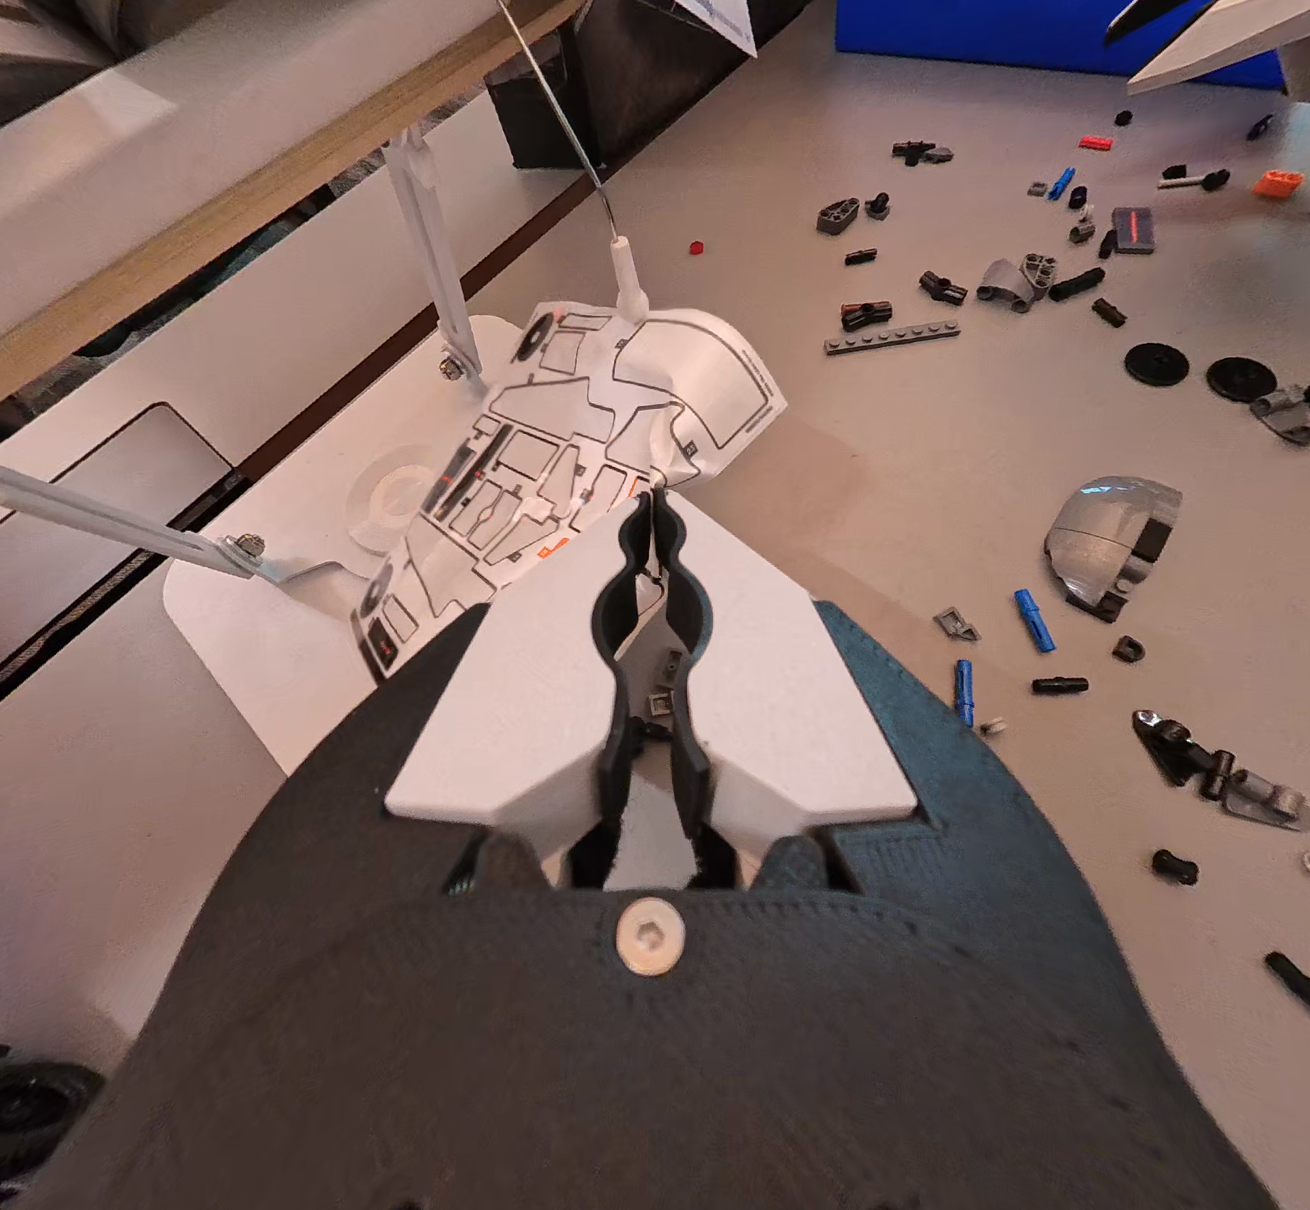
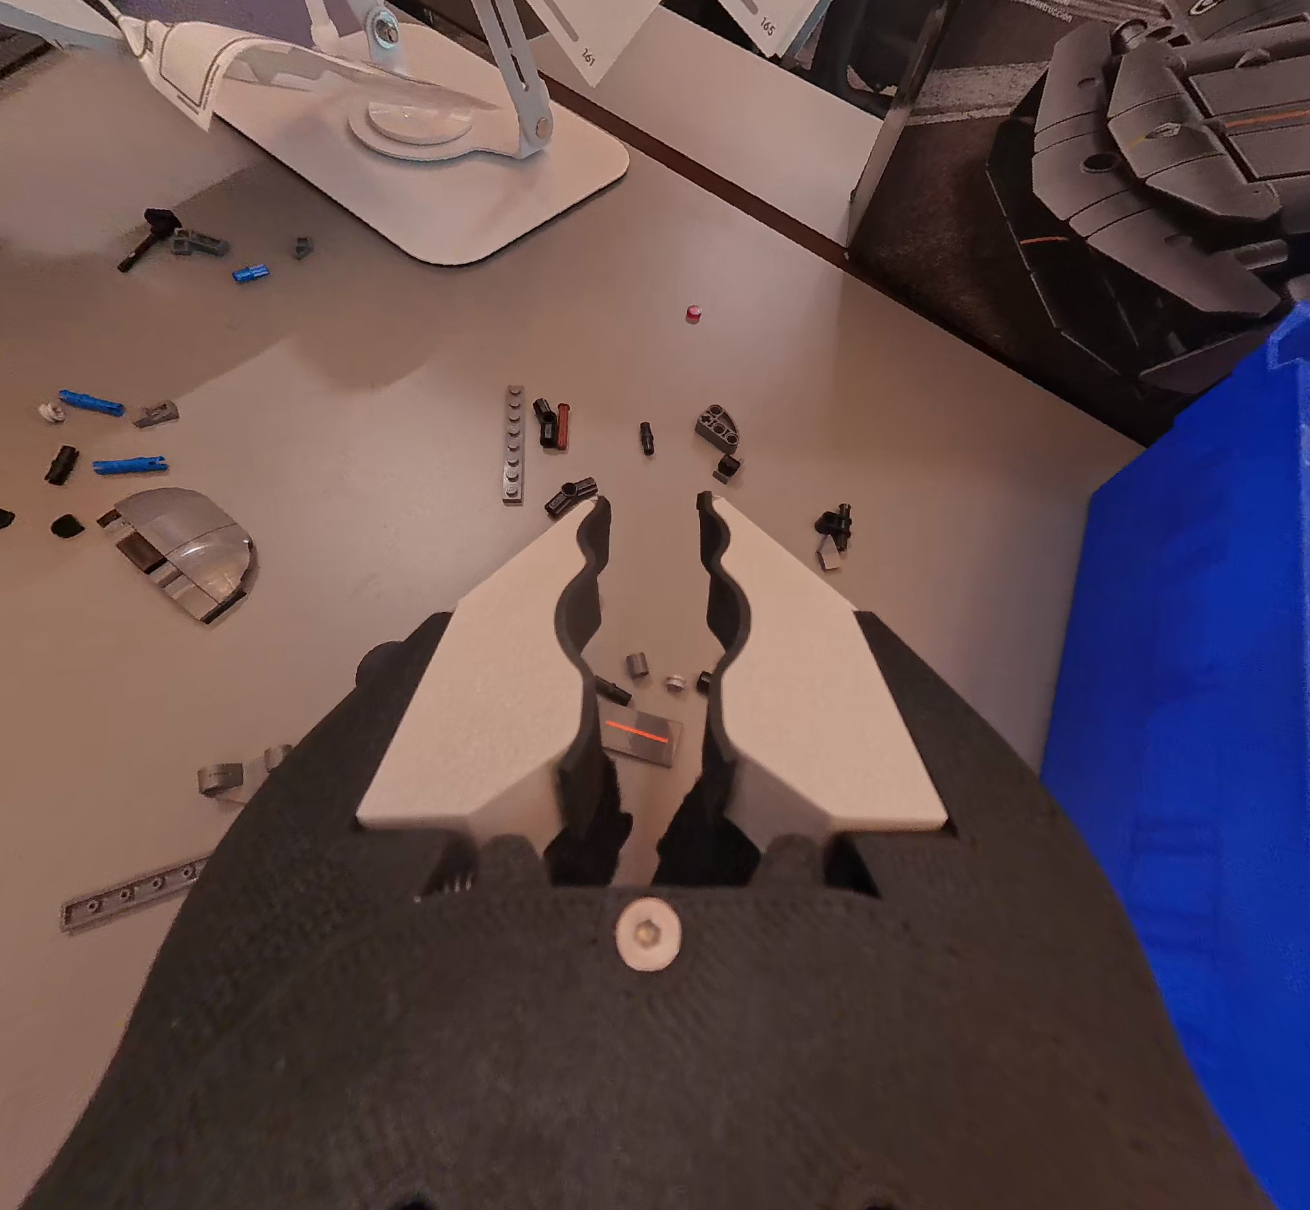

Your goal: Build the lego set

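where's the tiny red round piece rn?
The red round piece sits alone on the table, right wrist view upper centre, between the white stand base and the set box. Left wrist view: right of the sticker sheet.

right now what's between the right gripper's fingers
In the right wrist view, the open right gripper frames bare table at its tips; farther back between the fingers lie a grey tile with an orange stripe and a few small studs.

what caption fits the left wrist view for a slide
Left gripper pinching the edge of a crumpled sticker sheet over a white stand base, lego parts scattered nearby.
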